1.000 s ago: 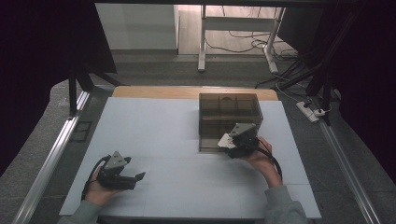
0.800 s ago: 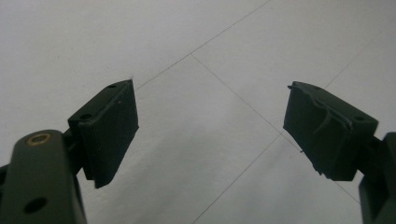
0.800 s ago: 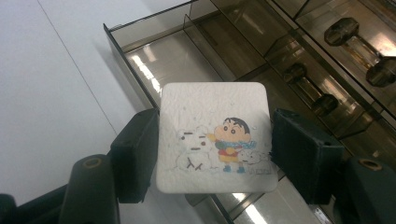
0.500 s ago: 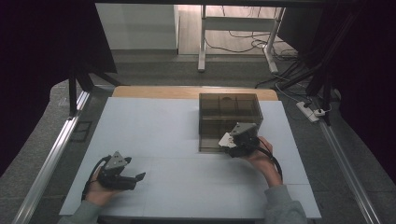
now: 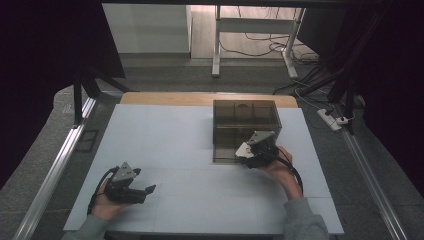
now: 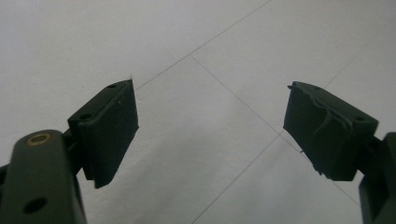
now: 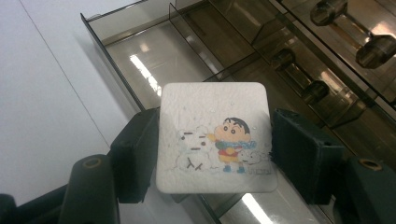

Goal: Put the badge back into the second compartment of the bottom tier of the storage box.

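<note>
Nearest, the left gripper point(image 5: 150, 190) lies low on the white table point(image 5: 165, 135) at the person's near-left corner, held in the left hand point(image 5: 107, 202); in the left gripper view its jaws stand wide apart with bare table seen between the pads point(image 6: 112, 126) and nothing held; judged as parked out of the way, well apart from the work, so the right side has free room.

Further in, right of centre, the right gripper point(image 7: 212, 156) is clamped on a white square coaster point(image 7: 215, 137) with a cartoon print of a child and a small white dog; the jaws press its two opposite edges, so the printed face stays toward the camera and the flat faces stay free; judged a sensible grip for sliding a thin tile edgewise into a slot; in the high view the right hand point(image 5: 280, 167) holds this gripper point(image 5: 248, 155) just at the near wall of the box.

Beyond the coaster, a smoked transparent organiser box point(image 5: 245, 125) sits on the table's far-right part; thin dividers point(image 7: 187, 28) split it into open compartments, and the coaster hangs over the near ones, apart from the floor as far as can be told; dark cylindrical items point(image 7: 327, 11) lie in far compartments, kind unclear; judgement: step in hand is placing the coaster into a near compartment; which one cannot be told.
</note>
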### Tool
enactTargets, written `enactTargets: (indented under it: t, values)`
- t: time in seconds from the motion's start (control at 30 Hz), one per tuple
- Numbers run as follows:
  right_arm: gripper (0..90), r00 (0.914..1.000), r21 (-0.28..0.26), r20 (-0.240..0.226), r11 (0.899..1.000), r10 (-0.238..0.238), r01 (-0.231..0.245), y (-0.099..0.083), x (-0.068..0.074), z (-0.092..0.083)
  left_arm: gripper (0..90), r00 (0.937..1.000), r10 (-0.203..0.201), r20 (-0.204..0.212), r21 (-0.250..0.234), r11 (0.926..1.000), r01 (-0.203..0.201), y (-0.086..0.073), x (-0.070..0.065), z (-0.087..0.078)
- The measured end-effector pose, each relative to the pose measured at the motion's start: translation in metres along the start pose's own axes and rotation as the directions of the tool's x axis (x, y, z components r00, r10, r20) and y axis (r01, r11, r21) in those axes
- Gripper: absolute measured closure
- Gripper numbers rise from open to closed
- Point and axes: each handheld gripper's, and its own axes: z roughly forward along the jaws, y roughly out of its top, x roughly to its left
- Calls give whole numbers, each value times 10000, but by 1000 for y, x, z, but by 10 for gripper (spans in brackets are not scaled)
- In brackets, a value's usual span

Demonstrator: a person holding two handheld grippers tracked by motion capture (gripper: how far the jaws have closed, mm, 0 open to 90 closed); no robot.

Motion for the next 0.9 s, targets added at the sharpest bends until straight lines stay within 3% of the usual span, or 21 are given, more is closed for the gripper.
enactTargets:
  t: [0.2,0.47,0.9]
  values:
    - [336,9988,14,-302,9993,-376,376,0,2,-1,175,10000,-9,-4,-27,10000,9,0,0,-1]
    - [336,9955,167,-831,9988,-452,467,-3,9,-3,175,10000,-16,-11,-49,10000,16,0,0,-2]
    - [335,9988,-153,-486,9999,-3,-5,-2,-4,-8,175,10000,-16,-1,-19,10000,16,0,0,-1]
